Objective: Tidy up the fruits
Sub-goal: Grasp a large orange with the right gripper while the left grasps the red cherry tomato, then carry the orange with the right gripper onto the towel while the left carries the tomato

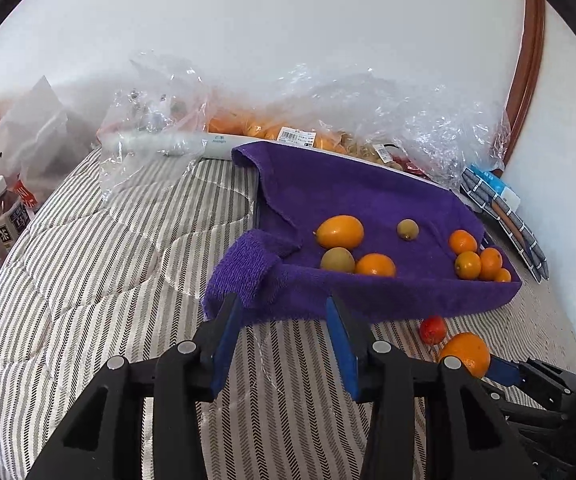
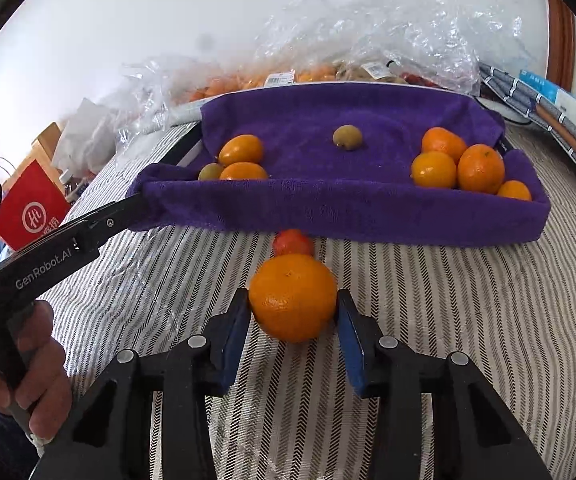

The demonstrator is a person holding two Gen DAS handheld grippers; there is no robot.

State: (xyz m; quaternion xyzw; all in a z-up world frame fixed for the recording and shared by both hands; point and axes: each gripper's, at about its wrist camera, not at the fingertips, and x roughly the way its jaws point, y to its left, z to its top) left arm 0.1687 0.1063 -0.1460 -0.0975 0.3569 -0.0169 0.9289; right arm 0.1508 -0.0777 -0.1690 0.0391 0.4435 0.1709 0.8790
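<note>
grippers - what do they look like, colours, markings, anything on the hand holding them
Both grippers, left and right, have black plastic linkage frames with round silver pivot pins and flat blue pads on the fingers. In the right wrist view the left gripper's black body carries white "GenRobot.AI" lettering. A bare hand grips its handle; no sleeve is visible.

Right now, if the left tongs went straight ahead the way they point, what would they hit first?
Most likely the draped near edge of the purple terry towel: the open left tongs point right at it, with only striped bedding between. Depth is uncertain.
</note>
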